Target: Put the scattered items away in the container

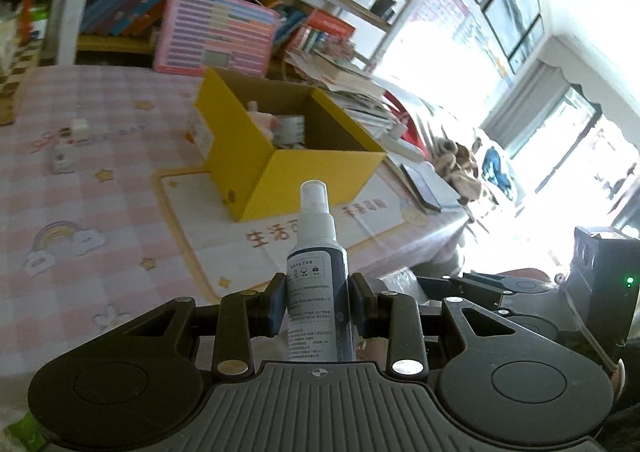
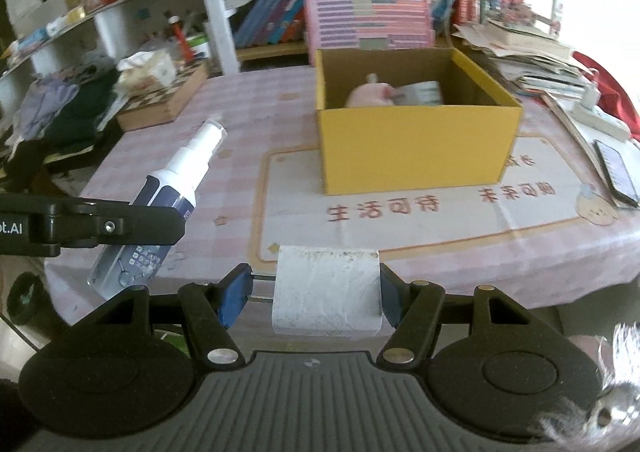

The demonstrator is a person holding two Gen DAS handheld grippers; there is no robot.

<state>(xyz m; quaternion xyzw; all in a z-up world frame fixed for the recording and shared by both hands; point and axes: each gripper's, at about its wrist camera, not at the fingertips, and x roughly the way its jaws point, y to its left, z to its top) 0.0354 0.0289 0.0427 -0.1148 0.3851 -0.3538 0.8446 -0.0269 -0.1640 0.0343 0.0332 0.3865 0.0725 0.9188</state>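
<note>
Left wrist view: your left tool (image 1: pixel 319 302) pinches the spray bottle (image 1: pixel 317 252) at lower centre; your right tool (image 2: pixel 316 294) pinches a white charger block (image 2: pixel 326 290). Carrying step: next, bring both over the yellow box (image 2: pixel 416 143) and release.

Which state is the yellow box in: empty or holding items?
Holding items: the yellow box is open-topped, with a pink item inside.

blown-out window (image 1: pixel 460 111) glare, fisheye warp
</note>
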